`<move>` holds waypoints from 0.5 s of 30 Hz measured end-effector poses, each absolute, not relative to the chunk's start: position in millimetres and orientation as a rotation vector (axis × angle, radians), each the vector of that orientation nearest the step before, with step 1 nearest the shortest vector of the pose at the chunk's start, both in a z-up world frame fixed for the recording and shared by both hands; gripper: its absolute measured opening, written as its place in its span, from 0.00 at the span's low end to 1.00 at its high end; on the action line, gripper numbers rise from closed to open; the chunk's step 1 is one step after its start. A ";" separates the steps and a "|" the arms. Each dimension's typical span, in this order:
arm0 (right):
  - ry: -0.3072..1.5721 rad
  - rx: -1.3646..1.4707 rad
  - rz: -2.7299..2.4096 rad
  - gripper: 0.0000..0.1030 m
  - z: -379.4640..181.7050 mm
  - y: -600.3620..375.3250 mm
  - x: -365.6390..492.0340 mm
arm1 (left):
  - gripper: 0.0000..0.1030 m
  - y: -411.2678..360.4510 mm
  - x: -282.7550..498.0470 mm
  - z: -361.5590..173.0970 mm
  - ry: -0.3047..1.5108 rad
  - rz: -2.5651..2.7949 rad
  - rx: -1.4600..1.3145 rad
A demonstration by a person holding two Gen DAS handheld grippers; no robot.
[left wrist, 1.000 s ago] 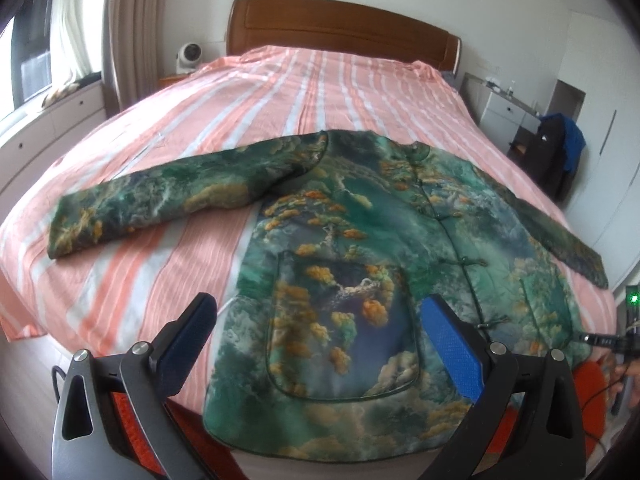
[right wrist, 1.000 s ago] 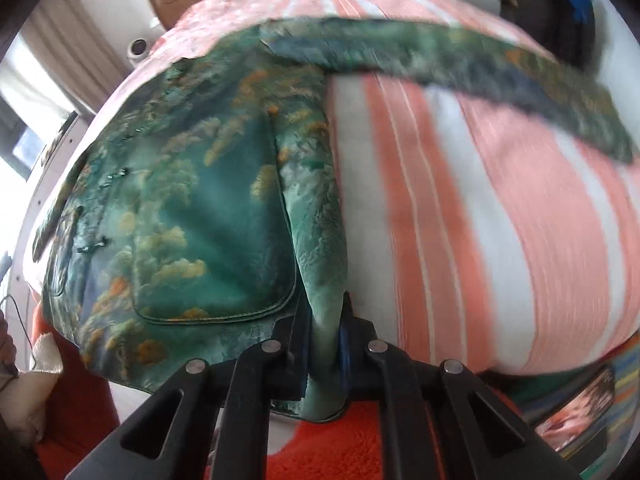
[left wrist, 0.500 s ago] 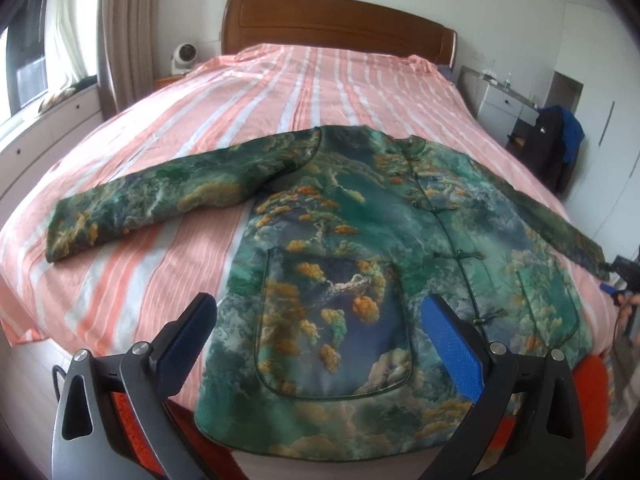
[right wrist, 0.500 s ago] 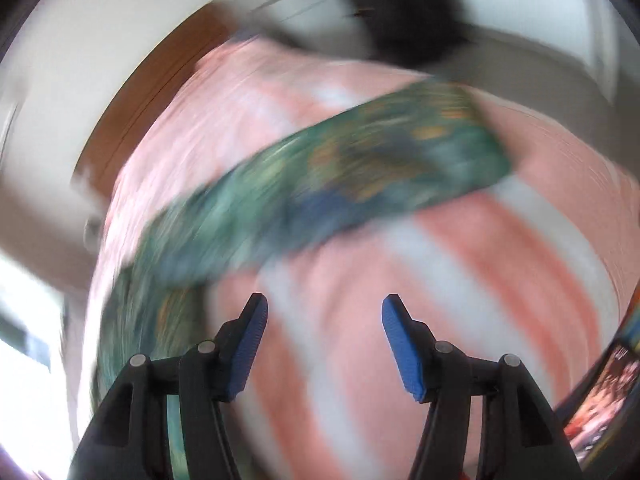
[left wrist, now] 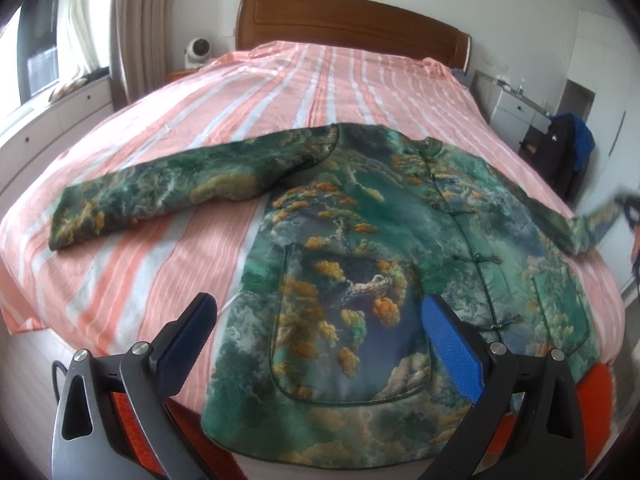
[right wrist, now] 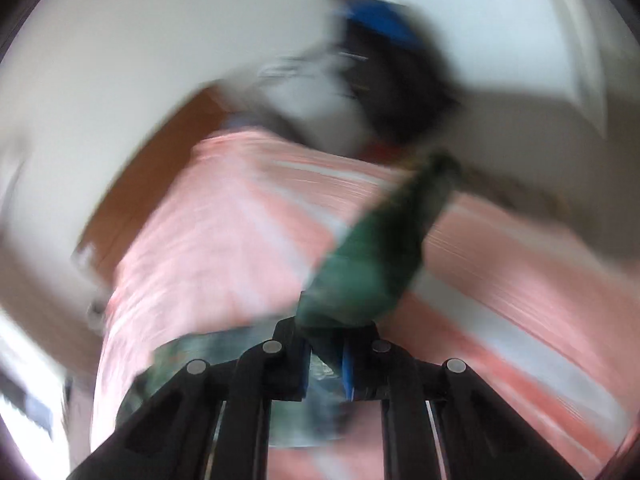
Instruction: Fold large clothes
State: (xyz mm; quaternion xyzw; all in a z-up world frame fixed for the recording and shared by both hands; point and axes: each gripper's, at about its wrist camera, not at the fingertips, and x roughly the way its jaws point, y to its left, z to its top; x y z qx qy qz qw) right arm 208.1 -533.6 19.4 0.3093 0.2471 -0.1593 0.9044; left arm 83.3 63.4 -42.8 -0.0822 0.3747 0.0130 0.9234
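A large green jacket with an orange and teal landscape print lies front up on the striped bed, sleeves spread. My left gripper is open and empty, held above the jacket's lower hem near the bed's foot. My right gripper is shut on the end of the jacket's right sleeve; that view is heavily blurred. In the left wrist view the same sleeve end is lifted off the bed at the far right.
A wooden headboard stands at the far end. A white cabinet and dark bags stand right of the bed. Drawers and a window are on the left. An orange rug lies at the bed's foot.
My right gripper let go of the jacket's lower corner, swung open to the right sleeve, and has now shut on the sleeve end and raised it. My left gripper has stayed open.
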 end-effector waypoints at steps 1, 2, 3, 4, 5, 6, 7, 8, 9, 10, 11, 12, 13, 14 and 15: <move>0.491 0.587 -0.250 0.12 45.8 -505.5 222.7 | 0.99 63.7 85.4 -46.3 0.778 0.023 -0.177; 0.478 0.545 -0.168 0.12 69.3 -472.7 238.5 | 0.99 63.9 86.6 -48.9 0.783 0.019 -0.185; 0.473 0.517 -0.104 0.12 85.3 -446.9 252.6 | 0.99 64.3 87.3 -51.4 0.786 0.017 -0.192; 0.469 0.478 -0.018 0.12 104.3 -407.5 271.4 | 0.99 65.0 87.4 -52.8 0.784 0.015 -0.198; 0.472 0.452 0.035 0.12 113.2 -380.9 283.0 | 0.99 65.8 86.7 -53.1 0.779 0.014 -0.203; 0.481 0.420 0.097 0.12 120.3 -346.6 299.5 | 0.99 67.8 85.0 -52.8 0.769 0.015 -0.208; 0.495 0.391 0.147 0.12 122.0 -312.6 315.9 | 0.99 70.2 83.4 -52.2 0.762 0.021 -0.213; 0.511 0.370 0.182 0.12 120.1 -286.7 328.2 | 0.99 72.9 82.2 -52.0 0.757 0.026 -0.218; 0.529 0.350 0.213 0.12 114.4 -261.0 339.5 | 0.99 77.1 79.9 -52.0 0.749 0.033 -0.226; 0.558 0.322 0.249 0.12 102.4 -224.6 353.3 | 0.99 80.2 78.2 -52.5 0.746 0.040 -0.232; 0.580 0.309 0.267 0.12 91.7 -203.7 360.9 | 0.99 83.4 76.6 -54.0 0.745 0.048 -0.239; 0.614 0.299 0.282 0.15 75.2 -179.6 371.3 | 0.99 85.5 75.8 -55.8 0.747 0.052 -0.245; 0.662 0.293 0.289 0.17 53.6 -156.7 378.9 | 0.99 86.9 75.3 -57.8 0.752 0.053 -0.249; 0.708 0.296 0.286 0.28 34.6 -143.6 384.3 | 0.99 87.7 74.9 -60.0 0.757 0.055 -0.250; 0.760 0.314 0.295 0.47 13.6 -132.1 390.6 | 0.99 88.3 74.8 -62.6 0.765 0.055 -0.248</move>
